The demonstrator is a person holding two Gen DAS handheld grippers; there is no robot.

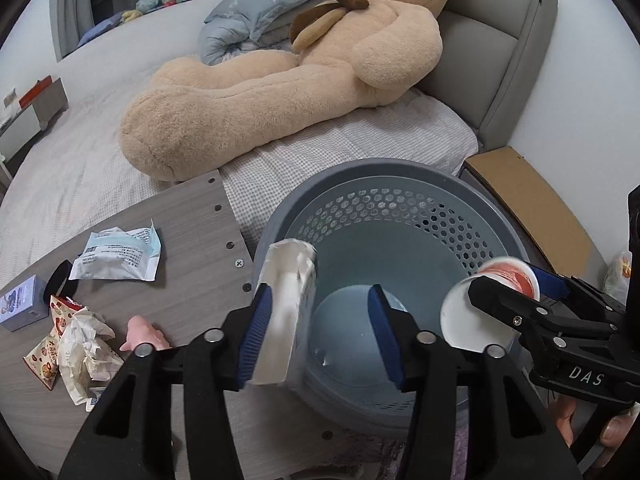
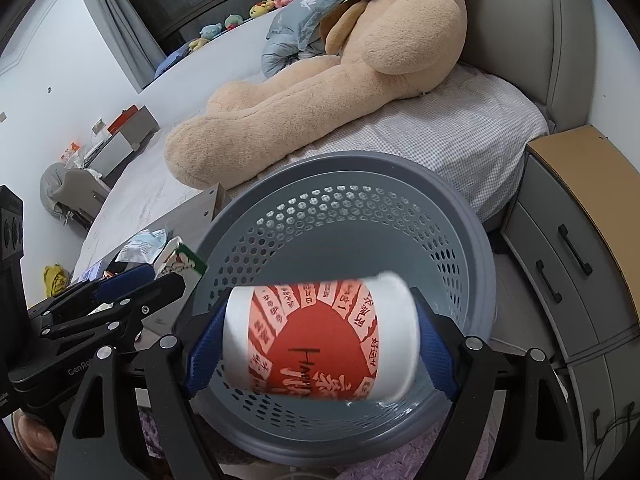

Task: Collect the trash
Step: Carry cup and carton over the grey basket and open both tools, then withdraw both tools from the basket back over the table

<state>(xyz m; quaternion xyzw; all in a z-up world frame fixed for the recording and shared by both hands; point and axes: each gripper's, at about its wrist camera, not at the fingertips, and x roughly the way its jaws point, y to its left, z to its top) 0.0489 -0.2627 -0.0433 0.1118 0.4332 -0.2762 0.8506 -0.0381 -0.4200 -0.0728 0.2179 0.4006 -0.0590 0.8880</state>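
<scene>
A grey perforated trash bin (image 1: 400,184) stands between the wooden table and the bed, and both grippers hang over its mouth. My left gripper (image 1: 320,304) is open. A white carton (image 1: 286,308) leans against its left pad only, well apart from the right pad, over the bin's inside. In the right wrist view the carton (image 2: 180,262) shows a green printed end beside the bin rim (image 2: 360,164). My right gripper (image 2: 322,340) is shut on a red and white paper cup (image 2: 316,320), which lies sideways above the bin. The left wrist view shows that cup (image 1: 472,312) at the right.
On the table (image 1: 180,216) lie a white plastic packet (image 1: 116,252), crumpled snack wrappers (image 1: 80,344), a small box (image 1: 22,308) and a pink toy (image 1: 146,332). A large teddy bear (image 1: 280,80) lies on the bed behind. A nightstand (image 2: 580,240) stands right of the bin.
</scene>
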